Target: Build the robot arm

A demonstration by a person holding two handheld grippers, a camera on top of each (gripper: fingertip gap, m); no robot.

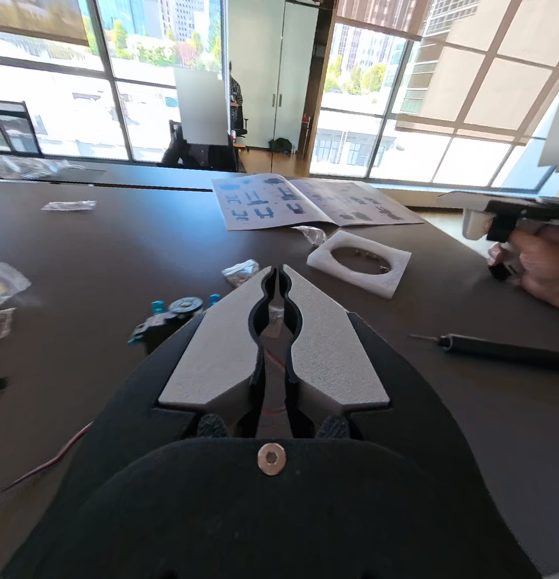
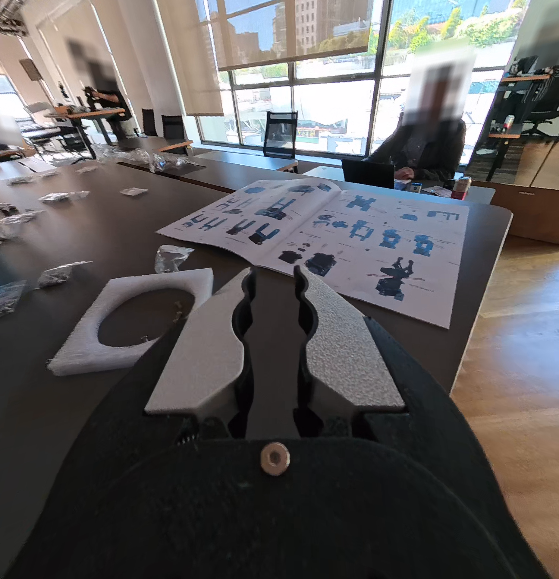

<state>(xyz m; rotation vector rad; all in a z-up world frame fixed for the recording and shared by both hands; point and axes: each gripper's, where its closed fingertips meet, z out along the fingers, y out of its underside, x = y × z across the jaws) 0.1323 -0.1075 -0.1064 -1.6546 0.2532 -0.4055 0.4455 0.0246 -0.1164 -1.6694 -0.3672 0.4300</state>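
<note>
My left gripper (image 1: 277, 270) is shut with its tips almost touching and nothing between them, held low over the dark table (image 1: 115, 250). A small clear bag (image 1: 273, 322) lies on the table below its jaws. A black and blue motor part (image 1: 168, 316) with a red wire (image 1: 46, 463) sits just to its left. My right gripper (image 2: 275, 273) is open and empty, above the table between a white foam frame (image 2: 84, 347) and an open booklet (image 2: 334, 238). Small screws (image 2: 178, 308) lie inside the frame's oval hole. The right gripper also shows in the left wrist view (image 1: 478, 219), held by a hand (image 1: 541, 266).
A black screwdriver (image 1: 503, 347) lies at the right. Clear bags of small parts (image 1: 240, 271) (image 2: 52, 275) are scattered over the table. The table's right edge (image 2: 478, 313) drops to a wood floor. A person (image 2: 428, 156) sits at a far desk with a laptop and a can. The tips of one gripper are about 35 centimeters away from the tips of the other. The black screwdriver (image 1: 503, 347) is about 25 centimeters from both grippers' fingertips.
</note>
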